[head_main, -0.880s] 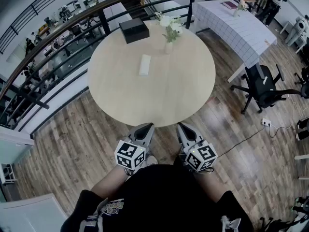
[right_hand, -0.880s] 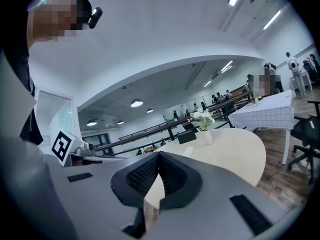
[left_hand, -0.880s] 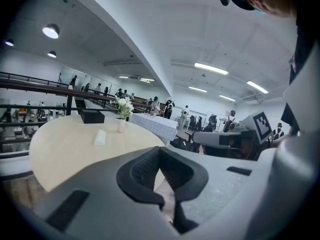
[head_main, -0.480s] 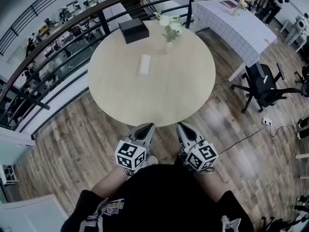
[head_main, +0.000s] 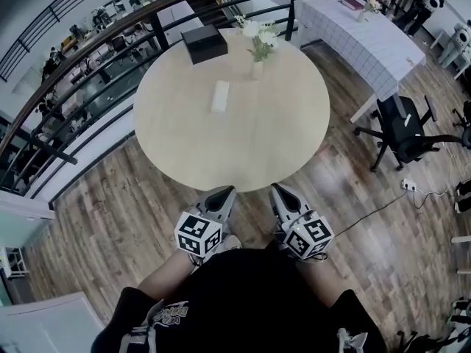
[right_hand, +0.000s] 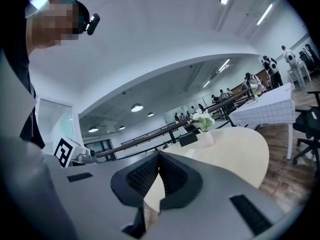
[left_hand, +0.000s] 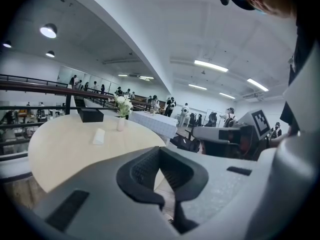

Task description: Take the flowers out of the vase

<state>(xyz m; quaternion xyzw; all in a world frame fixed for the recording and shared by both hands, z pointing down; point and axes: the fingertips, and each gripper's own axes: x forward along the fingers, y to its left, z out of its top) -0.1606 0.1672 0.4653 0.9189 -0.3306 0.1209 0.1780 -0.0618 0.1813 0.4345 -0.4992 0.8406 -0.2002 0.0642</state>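
Flowers (head_main: pixel 259 38) stand upright in the vase (head_main: pixel 256 70), white blooms over green stems; my left tongs (head_main: pixel 224 193) and right tongs (head_main: pixel 277 191) are closed together.

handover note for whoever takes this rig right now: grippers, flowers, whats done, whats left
Left hand-held gripper: shut, empty, just short of the near edge of the table.
Right hand-held gripper: shut, empty, beside it.
Flowers: in the vase, which stands upright on the table's far side near a black box.
Done: nothing yet.
Left: reach across, open a gripper, grip the stems, lift the flowers out.
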